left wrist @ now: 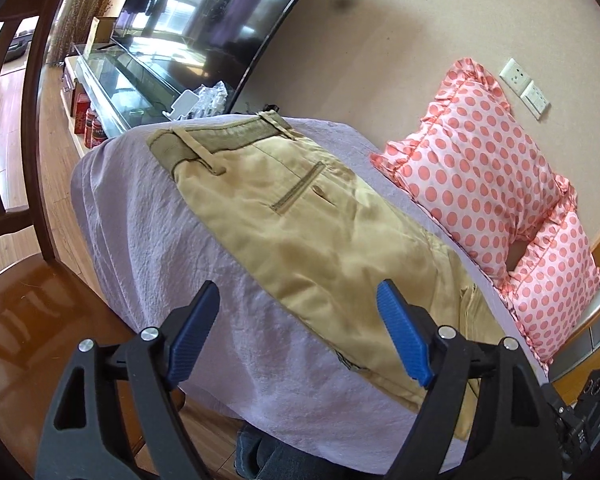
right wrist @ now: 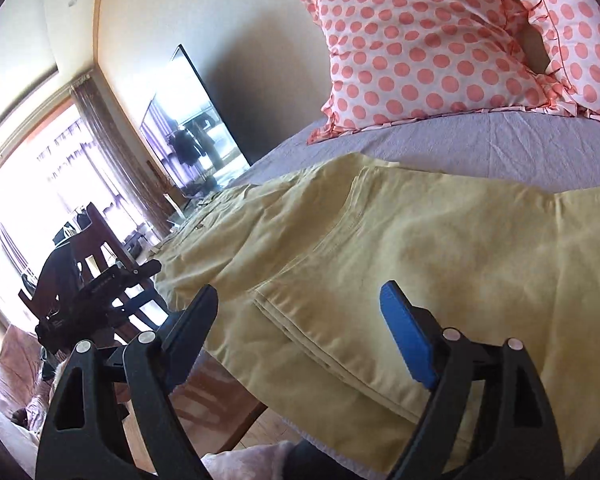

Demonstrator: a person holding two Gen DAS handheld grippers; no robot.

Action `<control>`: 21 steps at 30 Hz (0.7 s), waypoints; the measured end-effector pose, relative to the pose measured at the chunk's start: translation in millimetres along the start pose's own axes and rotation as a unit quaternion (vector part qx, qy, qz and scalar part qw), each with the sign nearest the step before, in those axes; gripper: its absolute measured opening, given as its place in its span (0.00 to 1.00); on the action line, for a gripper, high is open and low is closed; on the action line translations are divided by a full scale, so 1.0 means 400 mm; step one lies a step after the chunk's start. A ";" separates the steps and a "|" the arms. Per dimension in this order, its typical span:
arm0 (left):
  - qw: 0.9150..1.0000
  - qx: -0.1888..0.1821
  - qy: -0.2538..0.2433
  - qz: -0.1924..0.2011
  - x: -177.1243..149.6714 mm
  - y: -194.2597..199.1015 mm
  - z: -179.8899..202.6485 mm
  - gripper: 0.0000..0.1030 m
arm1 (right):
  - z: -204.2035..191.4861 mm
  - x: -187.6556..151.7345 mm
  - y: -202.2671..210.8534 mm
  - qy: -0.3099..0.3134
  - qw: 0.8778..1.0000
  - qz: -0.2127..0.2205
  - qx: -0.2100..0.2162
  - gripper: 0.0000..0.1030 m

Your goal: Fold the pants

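Khaki pants (left wrist: 300, 224) lie flat on a lilac sheet (left wrist: 148, 240), waistband at the far end with belt loops and a back pocket showing. My left gripper (left wrist: 298, 292) is open and empty, held just above the pants' near edge. In the right wrist view the pants (right wrist: 380, 248) show folded leg layers with stacked hems near the front. My right gripper (right wrist: 300, 292) is open and empty over those layers. The left gripper (right wrist: 100, 288) appears at the left of that view, off the table's edge.
Two pink polka-dot pillows (left wrist: 480, 168) lean on the wall behind the pants, also in the right wrist view (right wrist: 420, 48). A TV (left wrist: 204, 20) on a glass stand (left wrist: 116, 92) is at the far end. A dark wooden chair (left wrist: 16, 120) stands to the left.
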State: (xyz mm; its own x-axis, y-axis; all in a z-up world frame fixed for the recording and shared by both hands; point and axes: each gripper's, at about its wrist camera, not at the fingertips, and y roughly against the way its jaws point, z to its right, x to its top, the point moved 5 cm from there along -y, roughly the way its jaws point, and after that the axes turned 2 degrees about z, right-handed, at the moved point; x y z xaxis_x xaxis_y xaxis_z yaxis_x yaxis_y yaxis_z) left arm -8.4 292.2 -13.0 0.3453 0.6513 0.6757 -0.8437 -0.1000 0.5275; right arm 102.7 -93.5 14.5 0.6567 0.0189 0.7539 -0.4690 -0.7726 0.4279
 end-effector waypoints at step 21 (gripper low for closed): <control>0.995 0.100 -0.013 -0.011 0.132 -0.127 0.001 0.82 | 0.018 -0.031 -0.017 -0.044 0.998 -0.006 0.034 0.83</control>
State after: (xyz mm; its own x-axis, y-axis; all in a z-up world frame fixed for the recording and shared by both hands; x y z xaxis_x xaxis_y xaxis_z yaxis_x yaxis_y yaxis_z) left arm 53.0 331.5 -3.9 0.3750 0.6352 0.6752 -0.7386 -0.2354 0.6317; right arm 101.9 -93.0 -1.4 0.7129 -0.0261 0.7008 -0.4223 -0.8138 0.3993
